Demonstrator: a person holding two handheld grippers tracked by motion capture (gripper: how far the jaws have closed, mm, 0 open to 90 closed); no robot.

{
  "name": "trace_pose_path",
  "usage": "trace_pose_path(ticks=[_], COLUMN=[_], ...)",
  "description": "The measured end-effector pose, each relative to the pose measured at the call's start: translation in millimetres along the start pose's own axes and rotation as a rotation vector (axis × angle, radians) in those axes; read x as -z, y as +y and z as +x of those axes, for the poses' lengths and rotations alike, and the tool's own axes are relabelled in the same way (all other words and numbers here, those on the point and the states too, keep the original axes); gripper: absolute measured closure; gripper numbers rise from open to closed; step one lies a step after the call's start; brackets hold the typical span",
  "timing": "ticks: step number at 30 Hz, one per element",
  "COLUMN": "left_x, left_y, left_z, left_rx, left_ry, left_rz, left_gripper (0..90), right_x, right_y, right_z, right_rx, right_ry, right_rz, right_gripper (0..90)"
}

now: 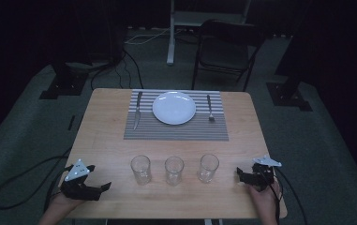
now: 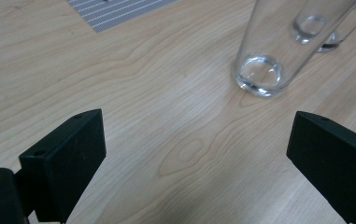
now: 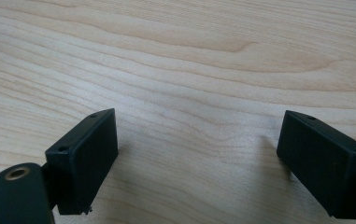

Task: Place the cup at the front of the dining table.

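Three empty glasses stand in a row near the table's (image 1: 106, 140) front edge: left glass (image 1: 140, 169), middle glass (image 1: 174, 169), right glass (image 1: 208, 167). Beyond them a striped placemat (image 1: 176, 129) carries one plate (image 1: 174, 108), one knife (image 1: 137, 110) and one fork (image 1: 210, 108). The left gripper (image 1: 102, 190) and right gripper (image 1: 239, 174) flank the row, both with jaws wide apart and holding nothing.

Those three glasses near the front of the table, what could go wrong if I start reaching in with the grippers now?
The three glasses stand empty, tall and close together, so grabbing one could knock its neighbour over. The left gripper is open and already near the nearest glass; clear glass in dim light makes its rim easy to misjudge. Reaching past the row toward the plate risks a forearm or a trailing cable sweeping the glasses.
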State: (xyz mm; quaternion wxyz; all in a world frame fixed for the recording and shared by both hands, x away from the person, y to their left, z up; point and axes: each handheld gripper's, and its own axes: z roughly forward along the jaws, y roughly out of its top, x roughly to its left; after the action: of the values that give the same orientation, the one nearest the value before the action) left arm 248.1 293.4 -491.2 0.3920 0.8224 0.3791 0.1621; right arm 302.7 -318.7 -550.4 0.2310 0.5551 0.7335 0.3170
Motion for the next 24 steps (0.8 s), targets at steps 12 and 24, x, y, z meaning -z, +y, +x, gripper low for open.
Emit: trace_pose_path(ticks=[12, 24], left_x=[4.8, -2.7], left_y=[27.1, 54.6], left_z=[-10.3, -22.7], left_rx=[-0.051, -0.106], left_ry=[-0.054, -0.104], left_rz=[-0.05, -0.069], left_gripper=[5.1, 5.1], right_x=[0.0, 0.0], right_y=[0.0, 0.0], right_z=[0.0, -0.1], right_rx=[0.0, 0.0], right_ry=[0.0, 0.0], right_rz=[0.0, -0.001], right_gripper=[12.2, 12.2])
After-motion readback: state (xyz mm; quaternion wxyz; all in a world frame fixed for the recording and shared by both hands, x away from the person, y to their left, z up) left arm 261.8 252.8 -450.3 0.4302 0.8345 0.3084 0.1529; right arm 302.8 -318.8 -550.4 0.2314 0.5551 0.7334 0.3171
